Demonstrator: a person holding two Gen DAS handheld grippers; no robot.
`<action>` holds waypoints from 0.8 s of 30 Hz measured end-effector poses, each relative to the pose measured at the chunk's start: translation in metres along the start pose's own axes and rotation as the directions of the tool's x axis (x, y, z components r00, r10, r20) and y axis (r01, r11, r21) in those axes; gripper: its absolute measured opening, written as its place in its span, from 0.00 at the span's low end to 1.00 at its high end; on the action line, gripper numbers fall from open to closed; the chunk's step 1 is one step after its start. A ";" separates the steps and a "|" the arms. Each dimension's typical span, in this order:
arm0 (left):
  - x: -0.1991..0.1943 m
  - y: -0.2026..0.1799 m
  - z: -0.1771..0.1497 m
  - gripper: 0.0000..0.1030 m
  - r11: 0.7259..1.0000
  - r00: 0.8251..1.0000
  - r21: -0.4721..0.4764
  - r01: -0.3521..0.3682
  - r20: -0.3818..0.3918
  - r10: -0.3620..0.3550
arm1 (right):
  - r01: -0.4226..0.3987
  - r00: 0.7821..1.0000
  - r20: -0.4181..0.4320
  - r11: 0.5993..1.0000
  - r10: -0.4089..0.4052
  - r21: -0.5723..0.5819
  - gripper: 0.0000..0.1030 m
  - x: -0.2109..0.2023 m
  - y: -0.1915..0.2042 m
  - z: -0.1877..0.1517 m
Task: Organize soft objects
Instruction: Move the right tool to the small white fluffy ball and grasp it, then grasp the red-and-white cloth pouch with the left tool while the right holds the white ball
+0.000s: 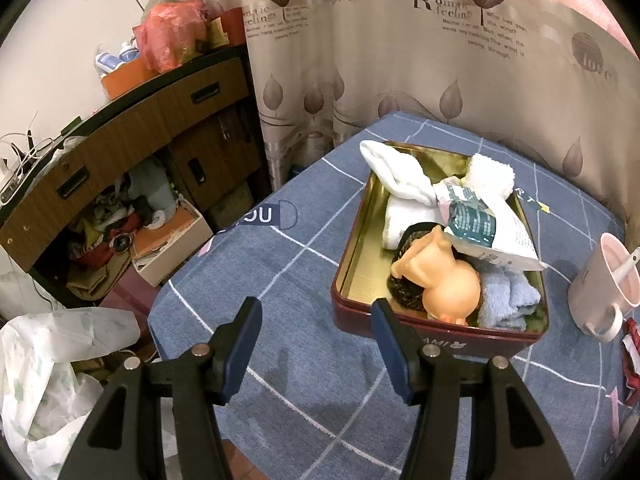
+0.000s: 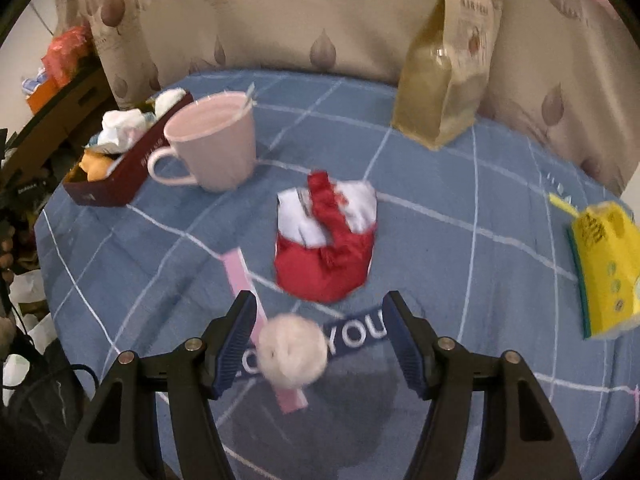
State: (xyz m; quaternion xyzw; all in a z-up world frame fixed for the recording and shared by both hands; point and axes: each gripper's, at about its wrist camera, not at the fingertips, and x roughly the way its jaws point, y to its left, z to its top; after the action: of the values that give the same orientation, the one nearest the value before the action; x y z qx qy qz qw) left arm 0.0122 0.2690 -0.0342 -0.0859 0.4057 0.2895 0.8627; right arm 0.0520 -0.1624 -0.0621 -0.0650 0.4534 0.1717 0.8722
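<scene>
A dark red tin (image 1: 440,340) on the blue checked tablecloth (image 1: 280,280) holds white socks (image 1: 400,184), a white fluffy cloth (image 1: 490,176), a printed packet (image 1: 480,224), a peach rubber toy (image 1: 444,280) and a folded blue cloth (image 1: 508,300). My left gripper (image 1: 316,304) hangs open and empty just left of the tin's near corner. In the right wrist view a pale fluffy pom-pom (image 2: 292,356) lies on the cloth between the fingers of my right gripper (image 2: 320,296), close to the left finger and apart from the right one. A red and white fabric pouch (image 2: 328,240) lies just beyond the fingertips.
A pink mug (image 2: 216,140) with a spoon stands between the tin (image 2: 116,184) and the pouch. A tan paper bag (image 2: 448,72) stands at the back by the curtain, and a yellow pack (image 2: 608,268) lies at the right. A cluttered wooden cabinet (image 1: 140,140) stands left of the table.
</scene>
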 end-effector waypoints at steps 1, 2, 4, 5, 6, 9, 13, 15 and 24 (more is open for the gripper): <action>0.000 0.000 0.000 0.56 1.000 1.000 0.003 -0.001 0.000 0.001 | -0.004 1.000 -0.008 1.000 0.004 0.006 0.61 0.002 0.000 -0.004; 0.000 -0.001 -0.001 0.56 1.000 1.000 0.004 -0.002 0.000 0.002 | -0.011 1.000 -0.015 1.000 0.011 0.005 0.61 0.004 0.001 -0.008; 0.002 -0.003 -0.002 0.56 1.000 1.000 0.013 -0.005 -0.003 0.005 | -0.018 0.999 -0.029 1.000 0.018 -0.002 0.61 0.008 0.005 -0.016; 0.002 -0.003 -0.002 0.56 1.000 1.000 0.016 -0.006 -0.003 0.006 | -0.024 0.999 -0.036 1.000 0.024 -0.007 0.61 0.011 0.008 -0.019; 0.003 -0.005 -0.002 0.56 1.000 1.000 0.021 -0.007 -0.003 0.007 | -0.030 0.999 -0.043 0.999 0.030 -0.011 0.61 0.014 0.011 -0.022; 0.001 -0.008 -0.003 0.56 0.999 1.000 0.033 -0.012 0.003 0.012 | -0.029 0.998 -0.052 0.999 0.027 -0.024 0.60 0.021 0.017 -0.028; -0.008 -0.016 -0.005 0.56 0.998 0.999 0.061 -0.027 0.034 0.025 | -0.041 0.998 -0.053 0.999 0.039 -0.029 0.52 0.025 0.019 -0.029; -0.017 -0.024 -0.005 0.56 0.995 0.998 0.092 -0.024 0.061 0.019 | -0.027 0.999 -0.048 0.999 0.026 -0.038 0.45 0.027 0.020 -0.028; -0.049 -0.108 -0.033 0.57 0.930 0.987 0.345 0.130 0.043 -0.154 | -0.055 0.998 -0.038 0.998 0.055 -0.021 0.26 0.035 0.014 -0.030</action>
State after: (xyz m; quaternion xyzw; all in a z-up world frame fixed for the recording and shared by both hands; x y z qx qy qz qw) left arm 0.0276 0.1471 -0.0280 0.0456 0.4122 0.1544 0.8968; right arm 0.0423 -0.1491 -0.1075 -0.0653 0.4692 0.1994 0.8578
